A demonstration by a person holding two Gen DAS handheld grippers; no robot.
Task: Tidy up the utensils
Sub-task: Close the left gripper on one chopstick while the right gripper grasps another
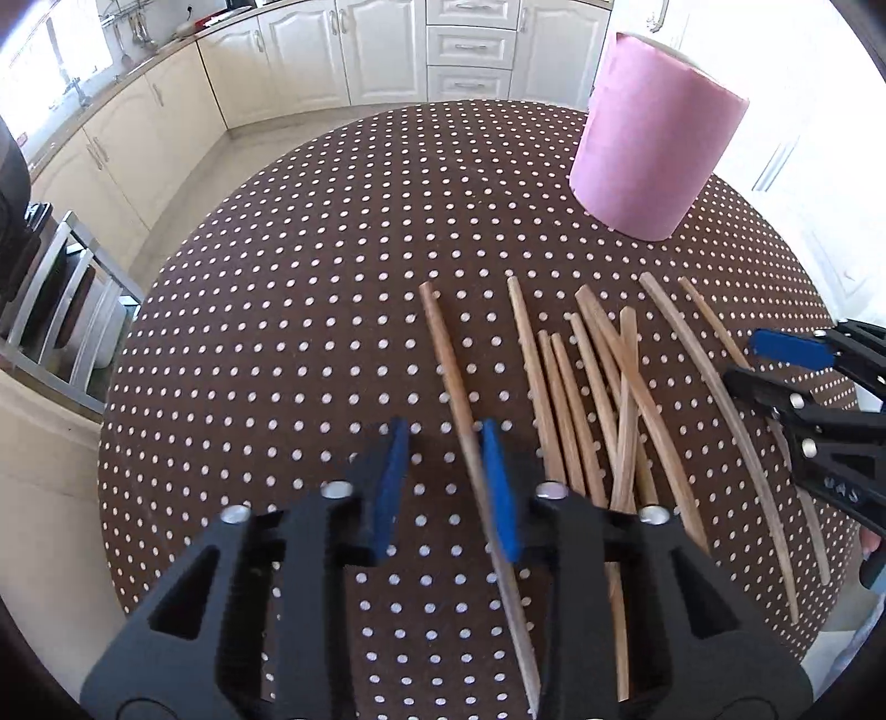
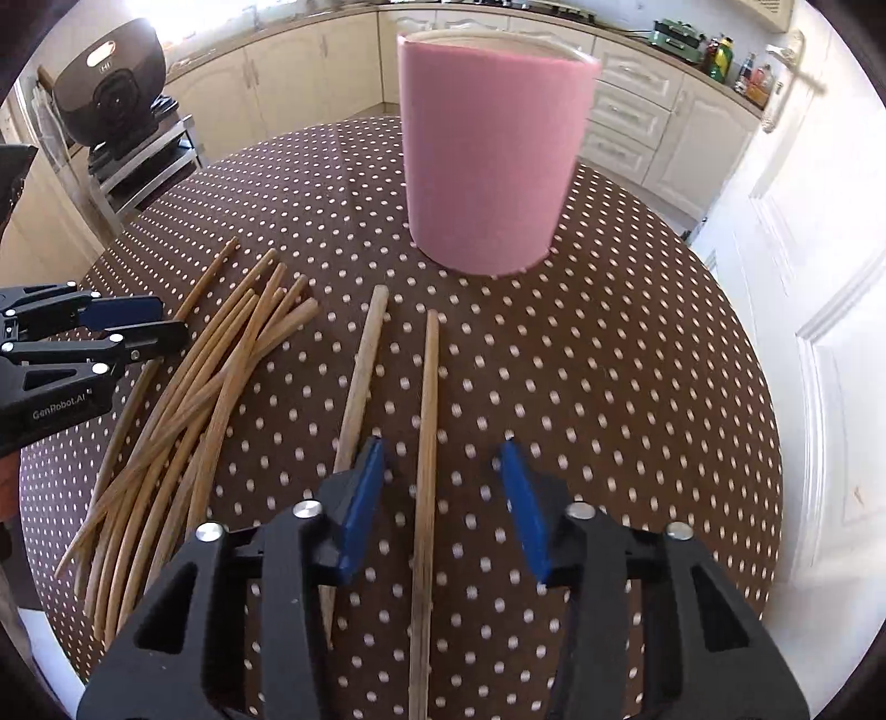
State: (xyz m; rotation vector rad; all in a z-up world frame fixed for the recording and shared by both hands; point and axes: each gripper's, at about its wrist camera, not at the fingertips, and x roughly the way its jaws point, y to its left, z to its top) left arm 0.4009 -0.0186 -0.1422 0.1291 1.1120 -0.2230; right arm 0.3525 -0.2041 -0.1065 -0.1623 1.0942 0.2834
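Observation:
Several wooden chopsticks (image 1: 603, 399) lie on a brown polka-dot table (image 1: 310, 343). A pink cylindrical holder (image 1: 653, 138) stands upright at the far right; in the right wrist view it (image 2: 493, 155) is straight ahead. My left gripper (image 1: 446, 487) is open, with one chopstick (image 1: 459, 399) lying between its fingers, close to the right pad. My right gripper (image 2: 443, 504) is open over a single chopstick (image 2: 426, 443) that lies between its pads; another chopstick (image 2: 360, 376) lies just left of it. The main pile (image 2: 183, 415) is to the left.
The left gripper (image 2: 111, 332) shows at the left edge of the right wrist view; the right gripper (image 1: 803, 382) shows at the right edge of the left wrist view. Cream kitchen cabinets (image 1: 387, 50) ring the room. A metal rack (image 1: 61, 310) stands left of the table.

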